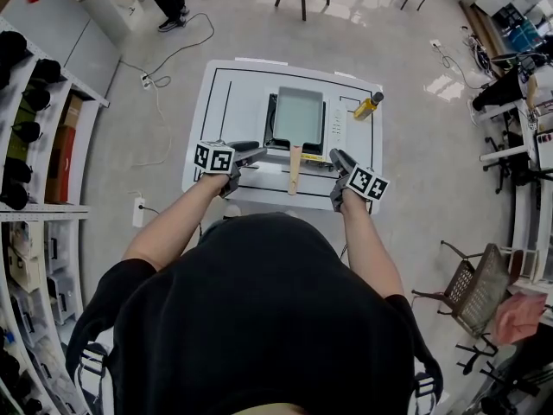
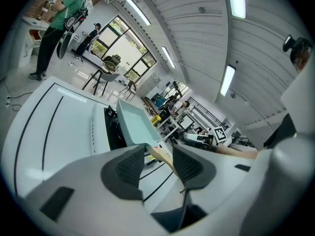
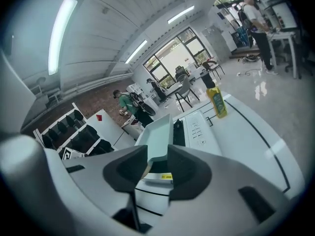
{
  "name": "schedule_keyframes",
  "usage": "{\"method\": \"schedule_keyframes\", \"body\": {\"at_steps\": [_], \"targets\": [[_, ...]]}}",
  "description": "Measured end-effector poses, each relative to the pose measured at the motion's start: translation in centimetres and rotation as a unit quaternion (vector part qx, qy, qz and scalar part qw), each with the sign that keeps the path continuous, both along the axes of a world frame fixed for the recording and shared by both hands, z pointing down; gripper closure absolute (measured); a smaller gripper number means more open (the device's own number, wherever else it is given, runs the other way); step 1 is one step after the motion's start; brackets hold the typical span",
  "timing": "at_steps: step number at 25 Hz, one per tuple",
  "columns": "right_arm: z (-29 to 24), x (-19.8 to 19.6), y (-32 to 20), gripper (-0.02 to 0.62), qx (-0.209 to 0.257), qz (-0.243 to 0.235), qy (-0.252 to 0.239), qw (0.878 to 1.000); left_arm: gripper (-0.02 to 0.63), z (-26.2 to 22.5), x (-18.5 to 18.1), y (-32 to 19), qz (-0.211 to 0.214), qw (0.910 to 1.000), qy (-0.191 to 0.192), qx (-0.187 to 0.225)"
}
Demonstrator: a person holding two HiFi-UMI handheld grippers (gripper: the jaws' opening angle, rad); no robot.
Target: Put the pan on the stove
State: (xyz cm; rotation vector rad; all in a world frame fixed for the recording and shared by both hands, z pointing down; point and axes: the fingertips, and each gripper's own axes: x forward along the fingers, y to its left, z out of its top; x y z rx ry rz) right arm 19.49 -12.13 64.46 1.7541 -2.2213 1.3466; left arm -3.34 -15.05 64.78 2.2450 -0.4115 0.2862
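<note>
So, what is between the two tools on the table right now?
In the head view, only the wooden handle of the pan lies between the left tool and the right tool. Neither tool touches it.

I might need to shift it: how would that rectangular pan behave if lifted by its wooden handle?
Probably stiff but front-heavy: the pan is a wide tray on a long, narrow handle, so it would likely droop or twist in a claw. The smooth-looking wood may also slip a little.
</note>
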Motion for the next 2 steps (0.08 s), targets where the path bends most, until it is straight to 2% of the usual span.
{"method": "schedule_keyframes", "body": {"at_steps": [2], "targets": [[-0.51,0.40,0.16,0.476,0.007,0.007,0.022,1.000,0.425,-0.60,-0.09,-0.14,-0.009,0.9999,0.001,0.011]]}}
